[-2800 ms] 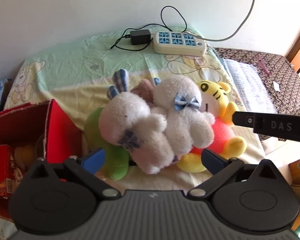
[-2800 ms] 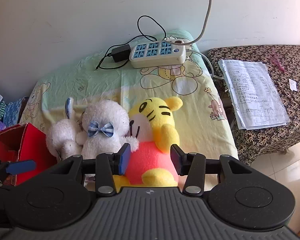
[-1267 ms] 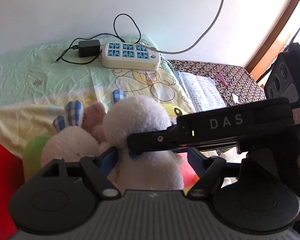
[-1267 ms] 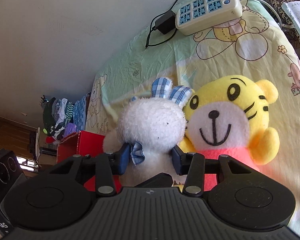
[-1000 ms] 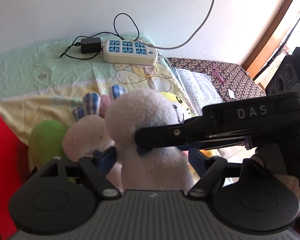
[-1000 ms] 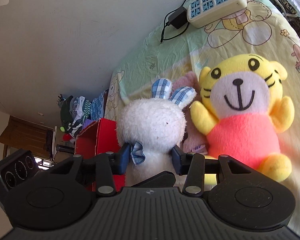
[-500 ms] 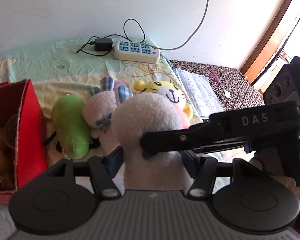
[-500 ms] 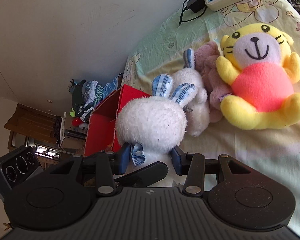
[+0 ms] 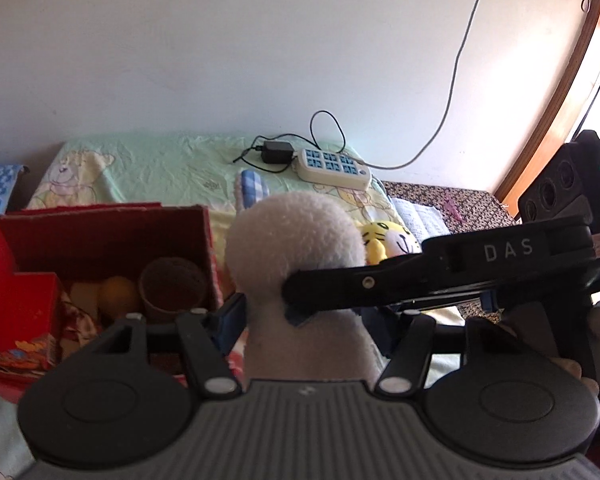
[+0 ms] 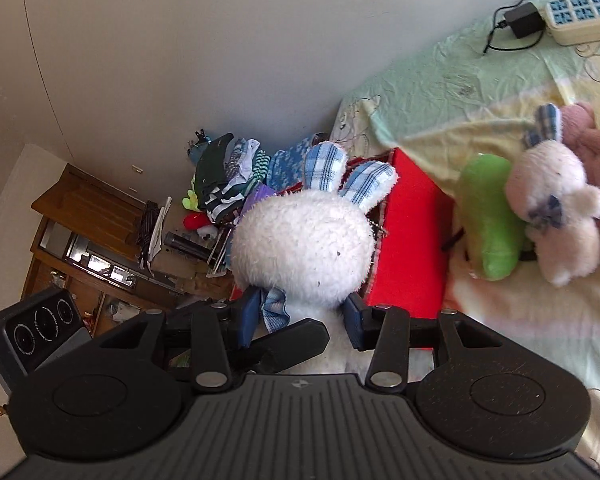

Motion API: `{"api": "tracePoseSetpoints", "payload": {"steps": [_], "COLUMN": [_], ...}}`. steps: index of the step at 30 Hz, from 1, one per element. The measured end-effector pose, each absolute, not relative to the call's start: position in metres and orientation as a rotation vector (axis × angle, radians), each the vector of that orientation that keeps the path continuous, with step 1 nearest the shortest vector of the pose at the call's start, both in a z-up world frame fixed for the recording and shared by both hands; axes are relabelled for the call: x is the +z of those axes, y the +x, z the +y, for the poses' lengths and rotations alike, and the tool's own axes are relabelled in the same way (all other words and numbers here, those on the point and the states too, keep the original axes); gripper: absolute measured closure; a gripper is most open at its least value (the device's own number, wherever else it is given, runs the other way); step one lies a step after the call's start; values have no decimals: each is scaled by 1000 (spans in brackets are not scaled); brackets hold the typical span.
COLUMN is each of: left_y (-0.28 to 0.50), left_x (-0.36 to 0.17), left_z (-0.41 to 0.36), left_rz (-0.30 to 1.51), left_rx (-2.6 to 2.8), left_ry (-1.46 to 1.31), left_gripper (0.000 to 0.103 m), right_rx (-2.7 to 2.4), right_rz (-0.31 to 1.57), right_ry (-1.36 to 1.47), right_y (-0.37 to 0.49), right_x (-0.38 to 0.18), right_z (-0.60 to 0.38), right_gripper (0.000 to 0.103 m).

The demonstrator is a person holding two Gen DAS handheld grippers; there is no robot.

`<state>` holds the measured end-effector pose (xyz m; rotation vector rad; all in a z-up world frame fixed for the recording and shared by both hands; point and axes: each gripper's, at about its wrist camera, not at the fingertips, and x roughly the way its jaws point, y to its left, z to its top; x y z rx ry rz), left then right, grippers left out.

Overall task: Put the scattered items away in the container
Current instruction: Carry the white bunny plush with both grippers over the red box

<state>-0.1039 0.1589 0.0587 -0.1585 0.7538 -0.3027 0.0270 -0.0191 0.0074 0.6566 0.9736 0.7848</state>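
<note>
The white plush rabbit (image 10: 304, 248) hangs lifted beside the red box (image 9: 100, 240), above the bed (image 10: 440, 92). My right claw (image 10: 302, 316) pinches its neck; my left claw (image 9: 304, 320), just narrowed, squeezes its body.

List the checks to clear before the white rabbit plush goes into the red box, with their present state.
1. Left hand-held gripper clamps the white rabbit plush: ok.
2. Right hand-held gripper clamps the same plush: ok.
3. Red box open at top: ok.
4. Room in box beside the brown cup and yellow ball: cannot tell.
5. Plush directly above the opening: not ok, still beside it.
6. Green plush clear of the path: ok.
</note>
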Motion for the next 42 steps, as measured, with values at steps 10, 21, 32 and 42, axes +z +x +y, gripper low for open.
{"api": "tracePoseSetpoints", "payload": {"steps": [10,21,32,42], "left_y": [-88,-56,-41,-39], "left_x": [50,9,-16,-24], "left_z": [289,352,368,366], "left_rz": [764,877,964,983], "left_rx": [-242,-200,-137,-114], "left_ry": [-60,18,52,47], "left_gripper": [42,46,51,51], "right_rx": [812,723,693,704], "right_rz": [936,1043,1157,1278], "right_ry": [660,701,666,578], "right_y": [53,77,100,113], "right_x": [-13,-62,-89,-103], "right_z": [107,179,215,235], "right_gripper": [56,56,56,53]}}
